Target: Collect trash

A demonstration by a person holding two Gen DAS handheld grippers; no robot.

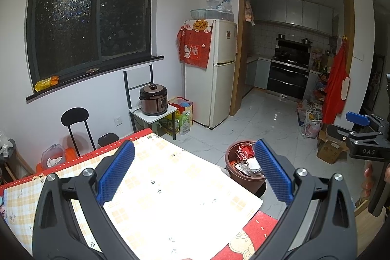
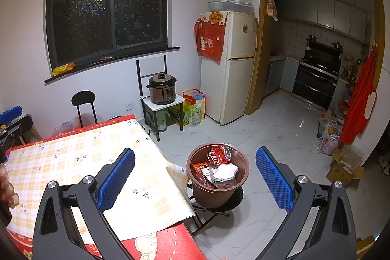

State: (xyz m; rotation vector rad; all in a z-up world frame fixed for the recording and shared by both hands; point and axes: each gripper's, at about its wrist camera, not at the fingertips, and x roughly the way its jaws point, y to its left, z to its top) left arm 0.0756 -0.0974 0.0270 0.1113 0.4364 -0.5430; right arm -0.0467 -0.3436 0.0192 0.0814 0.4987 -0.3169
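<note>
Left gripper (image 1: pixel 195 174): blue pads wide apart, nothing between them; held above the table's near part.
Right gripper (image 2: pixel 195 177): pads wide apart, empty; held above the table corner with the bin ahead between the fingers.
Bin (image 2: pixel 214 196): brown, round, upright, mouth facing up; it sits on a black folding stool (image 2: pixel 219 208) just beside the table's corner, on the fridge side.
Trash: a red can (image 2: pixel 218 154) lies on its side at the top of the bin, long axis roughly level, its open end towards the kitchen doorway; below it a white crumpled piece (image 2: pixel 225 171) and red wrappers (image 2: pixel 199 167).
Table (image 2: pixel 73 157): yellow checked cloth over a red cover; nothing on the visible part.
Fridge (image 2: pixel 236 65): white, by the doorway, a red cloth hung on its side.
Cooker (image 2: pixel 162 89): brown, on a small white stand under the window.
</note>
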